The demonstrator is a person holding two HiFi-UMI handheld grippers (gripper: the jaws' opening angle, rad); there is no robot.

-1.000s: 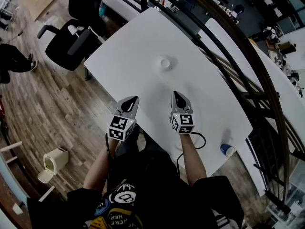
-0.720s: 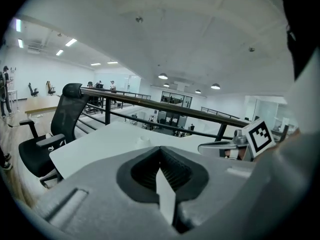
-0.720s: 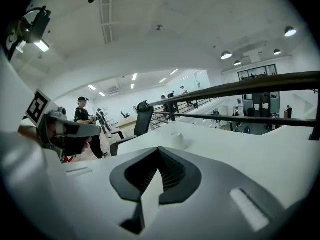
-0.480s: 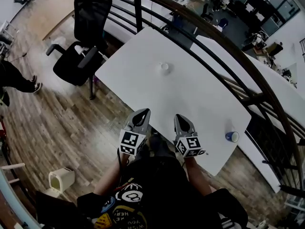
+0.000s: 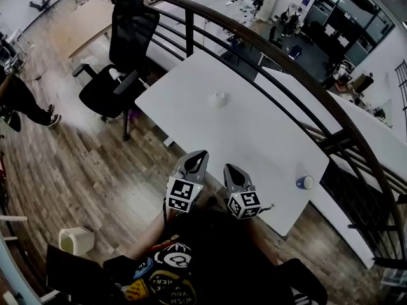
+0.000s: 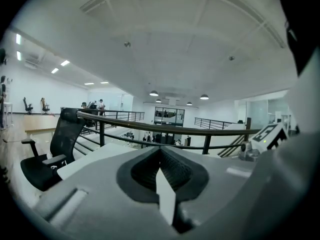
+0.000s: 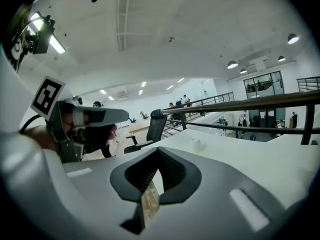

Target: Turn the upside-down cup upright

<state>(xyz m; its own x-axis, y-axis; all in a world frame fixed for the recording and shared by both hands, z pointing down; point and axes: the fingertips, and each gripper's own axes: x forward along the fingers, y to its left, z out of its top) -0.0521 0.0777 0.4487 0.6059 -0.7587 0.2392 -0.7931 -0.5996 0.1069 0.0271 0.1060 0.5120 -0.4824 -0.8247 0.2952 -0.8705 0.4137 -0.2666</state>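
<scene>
The left claw [image 5: 201, 153] and the right claw [image 5: 227, 168] are both closed and empty, at the near edge of the tabletop [image 5: 267, 145]. The white cup [image 5: 219, 98] stands well apart from them, toward the far edge. I judge the approach is not yet begun; the next move calls for reaching forward and opening one claw.

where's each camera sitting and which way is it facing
Head view: on the person's head, facing steeply down at table, cup, arms, left tongs, right tongs.
Left gripper view: on left tongs, over shut jaws toward railing and black chair; right tongs at right.
Right gripper view: on right tongs, over shut jaws toward table and cup; left tongs at left.
Shared: both gripper views show the black chair.
</scene>
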